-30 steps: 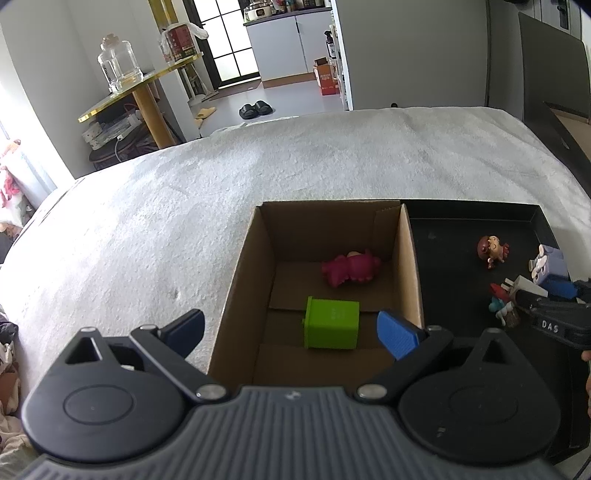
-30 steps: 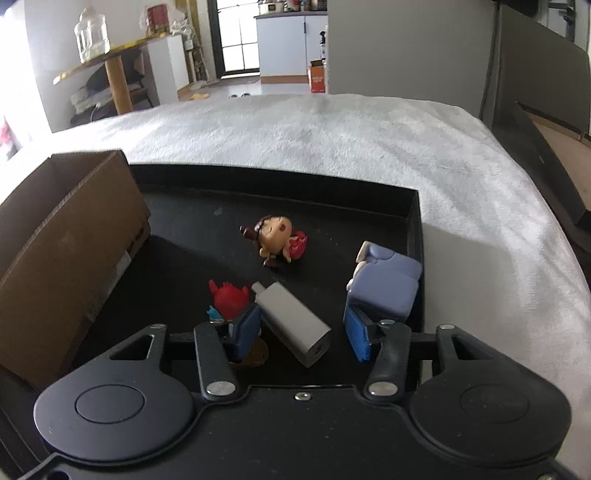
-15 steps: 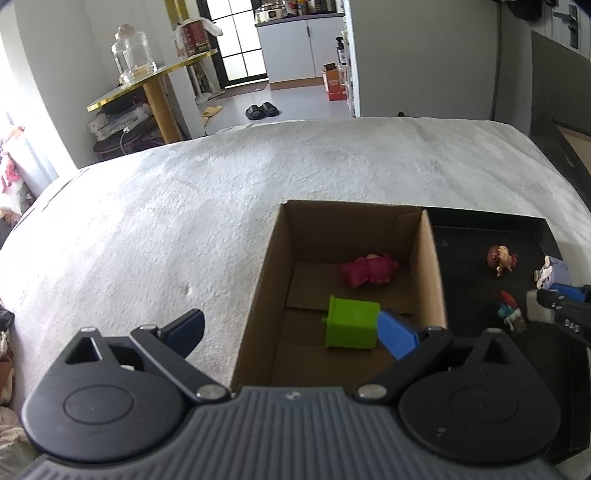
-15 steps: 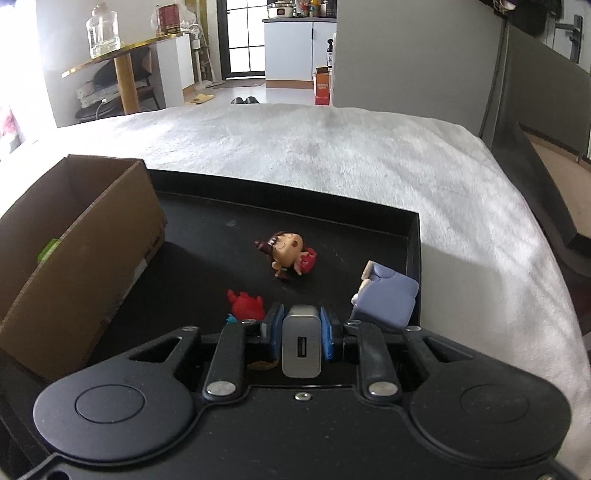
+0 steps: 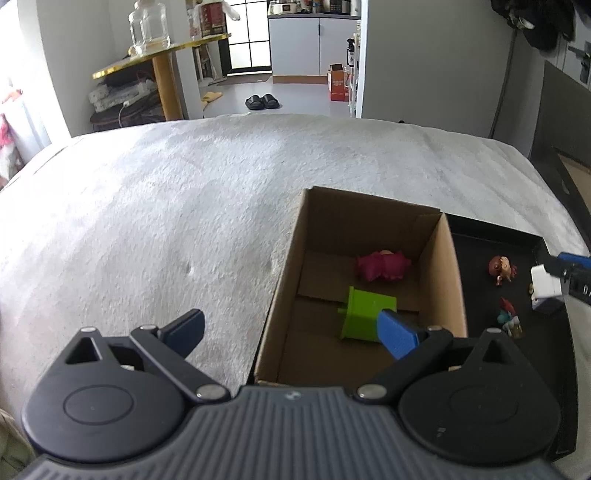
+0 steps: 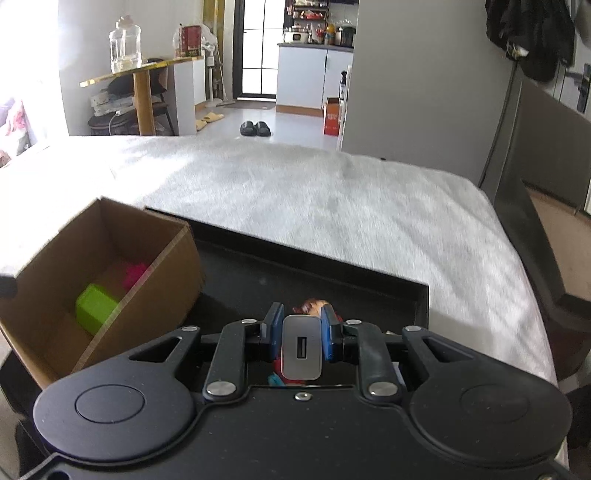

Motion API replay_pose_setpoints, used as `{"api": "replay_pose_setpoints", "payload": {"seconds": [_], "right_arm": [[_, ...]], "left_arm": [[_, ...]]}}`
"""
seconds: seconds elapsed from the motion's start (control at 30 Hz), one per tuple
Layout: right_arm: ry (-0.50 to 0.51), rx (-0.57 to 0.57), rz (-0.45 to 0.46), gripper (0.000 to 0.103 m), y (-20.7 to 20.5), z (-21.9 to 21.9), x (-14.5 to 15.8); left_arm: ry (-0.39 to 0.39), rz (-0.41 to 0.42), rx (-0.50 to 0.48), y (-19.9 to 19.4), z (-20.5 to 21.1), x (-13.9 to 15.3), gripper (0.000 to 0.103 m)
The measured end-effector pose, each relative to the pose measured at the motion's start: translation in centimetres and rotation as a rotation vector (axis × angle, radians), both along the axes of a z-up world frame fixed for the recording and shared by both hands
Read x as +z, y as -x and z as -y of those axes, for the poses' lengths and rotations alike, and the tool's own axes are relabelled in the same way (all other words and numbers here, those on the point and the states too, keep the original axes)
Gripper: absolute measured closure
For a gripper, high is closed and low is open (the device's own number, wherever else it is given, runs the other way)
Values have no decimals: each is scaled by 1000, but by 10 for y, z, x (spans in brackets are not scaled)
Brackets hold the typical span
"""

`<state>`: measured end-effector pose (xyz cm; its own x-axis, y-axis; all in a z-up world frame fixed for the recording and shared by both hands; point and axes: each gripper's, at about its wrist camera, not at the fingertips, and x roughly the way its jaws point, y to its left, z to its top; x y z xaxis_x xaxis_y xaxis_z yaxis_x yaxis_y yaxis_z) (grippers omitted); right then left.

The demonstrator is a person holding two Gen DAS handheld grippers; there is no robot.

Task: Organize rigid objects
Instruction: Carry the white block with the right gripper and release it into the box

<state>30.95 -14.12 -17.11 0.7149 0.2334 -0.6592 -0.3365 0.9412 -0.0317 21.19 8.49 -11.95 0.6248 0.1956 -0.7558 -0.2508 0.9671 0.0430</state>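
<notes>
My right gripper is shut on a white USB charger and holds it raised above the black tray; the charger also shows in the left wrist view. A cardboard box left of the tray holds a green block and a pink figure. On the tray lie a brown-haired doll and a red and teal figure. My left gripper is open and empty, above the box's near left corner.
Box and tray sit on a white fuzzy bed cover. A dark panel stands off the right edge. A side table with a glass jar stands beyond the far left.
My right gripper closed on the charger and lifted it off the tray, moving back and up. My left gripper rose and drew back slightly, still open.
</notes>
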Motion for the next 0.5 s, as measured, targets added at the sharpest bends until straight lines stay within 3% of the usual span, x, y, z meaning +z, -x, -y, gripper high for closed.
{"api": "replay_pose_setpoints", "payload": {"seconds": [0.37, 0.5], "right_arm": [[-10, 67, 68, 82, 2, -57, 37], [-10, 91, 79, 82, 3, -76, 43]], "left_arm": [[72, 46, 2, 12, -23, -4, 7], [137, 64, -11, 15, -32, -8, 16]]}}
